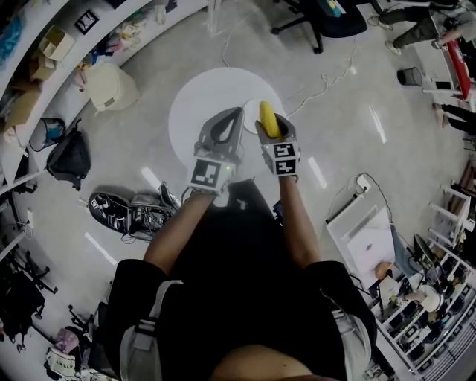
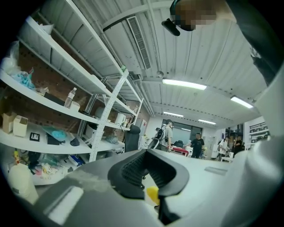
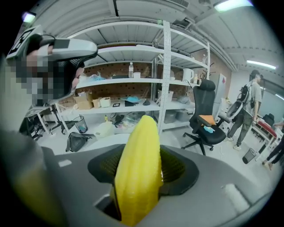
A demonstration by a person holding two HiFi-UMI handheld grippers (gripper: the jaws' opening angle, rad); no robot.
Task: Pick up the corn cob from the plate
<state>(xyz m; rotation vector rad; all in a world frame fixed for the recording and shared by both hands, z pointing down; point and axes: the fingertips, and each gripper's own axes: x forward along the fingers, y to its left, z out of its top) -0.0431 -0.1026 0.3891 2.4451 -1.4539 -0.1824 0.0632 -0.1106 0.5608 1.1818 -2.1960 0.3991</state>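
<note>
corn (image 3: 137, 168) grasped in right tool (image 1: 270, 123), above round bench (image 1: 190, 111) at 12 o'clock; left tool (image 1: 238, 113) clenched empty at its 9 o'clock. bag (image 1: 69, 158) on floor (image 1: 349, 141) at 9 o'clock, chair (image 1: 320, 18) at 1 o'clock.

No lettering, brand or number can be read in any view.

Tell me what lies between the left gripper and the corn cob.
In the head view, only a narrow bare gap over the white table and the right gripper's near finger, pressed on the corn cob, separate them.
</note>
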